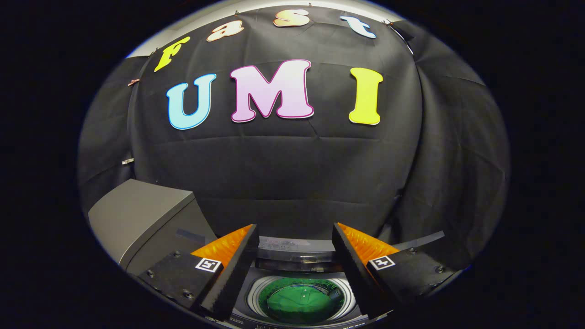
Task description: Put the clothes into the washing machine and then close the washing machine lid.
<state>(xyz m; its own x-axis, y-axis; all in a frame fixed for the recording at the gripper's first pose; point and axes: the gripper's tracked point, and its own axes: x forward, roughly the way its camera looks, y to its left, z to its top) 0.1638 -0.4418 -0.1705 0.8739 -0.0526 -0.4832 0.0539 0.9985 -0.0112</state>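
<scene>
The gripper (295, 256) hangs wide open and empty above the washing machine (299, 315); the green garment (297, 301) lies in the drum. Risk: a finger may slip off the lid, leaving it unclosed.

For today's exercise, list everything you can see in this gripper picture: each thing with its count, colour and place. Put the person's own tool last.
washing machine: one, grey and dark top, below and between the gripper's fingers, drum opening uncovered
green clothes: one bundle, dark green, lying inside the drum, seen between the fingers
grey box: one, grey, beside the washing machine, beyond the left finger
black cloth wall: one, black, behind the washing machine and the box
gripper: one, fingers spread wide apart over the open drum, holding nothing
</scene>
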